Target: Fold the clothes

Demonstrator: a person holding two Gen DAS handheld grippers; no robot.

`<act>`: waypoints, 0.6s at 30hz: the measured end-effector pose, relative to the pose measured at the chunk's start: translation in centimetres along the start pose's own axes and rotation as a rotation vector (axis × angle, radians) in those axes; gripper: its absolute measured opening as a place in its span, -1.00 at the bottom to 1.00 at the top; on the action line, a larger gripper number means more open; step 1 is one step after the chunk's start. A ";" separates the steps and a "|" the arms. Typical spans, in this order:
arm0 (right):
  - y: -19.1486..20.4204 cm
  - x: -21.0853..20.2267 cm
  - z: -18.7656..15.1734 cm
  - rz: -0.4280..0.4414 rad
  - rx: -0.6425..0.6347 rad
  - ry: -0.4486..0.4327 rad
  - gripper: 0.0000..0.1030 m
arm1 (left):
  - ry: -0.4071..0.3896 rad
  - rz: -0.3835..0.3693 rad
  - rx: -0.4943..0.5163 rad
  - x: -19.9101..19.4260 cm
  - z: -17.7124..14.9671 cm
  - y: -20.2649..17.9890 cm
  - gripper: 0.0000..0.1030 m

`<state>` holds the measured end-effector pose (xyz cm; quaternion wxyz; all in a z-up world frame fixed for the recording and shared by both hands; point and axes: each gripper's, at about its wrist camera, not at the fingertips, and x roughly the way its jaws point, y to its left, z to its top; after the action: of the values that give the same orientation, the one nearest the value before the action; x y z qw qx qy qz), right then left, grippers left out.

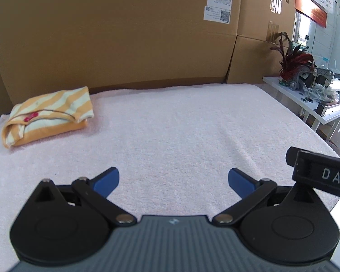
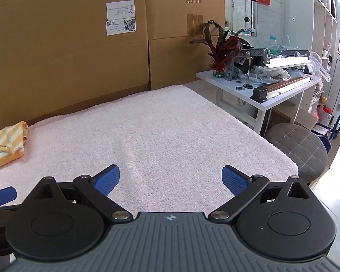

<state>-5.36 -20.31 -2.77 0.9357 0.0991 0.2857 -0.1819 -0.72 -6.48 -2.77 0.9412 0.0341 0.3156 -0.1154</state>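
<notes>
Your left gripper and right gripper hover spread wide, empty, over the pink towel; the folded striped garment sits far-left, cropped in the right view.

folded garment sits far-left on the towel; cardboard boxes behind; side table right, stool probably before it
</notes>
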 end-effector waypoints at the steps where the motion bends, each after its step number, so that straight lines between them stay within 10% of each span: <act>1: -0.1 -0.1 0.0 0.006 0.002 -0.001 0.92 | 0.000 -0.001 -0.007 -0.2 0.0 0.0 0.99; 18: -0.5 0.0 0.1 0.062 -0.029 -0.001 0.92 | -0.004 0.033 0.015 -0.7 -0.5 -1.1 0.99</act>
<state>-5.50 -20.84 -2.72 0.9424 0.0942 0.2846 -0.1487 -1.83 -7.33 -2.79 0.9433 0.0459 0.3124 -0.1024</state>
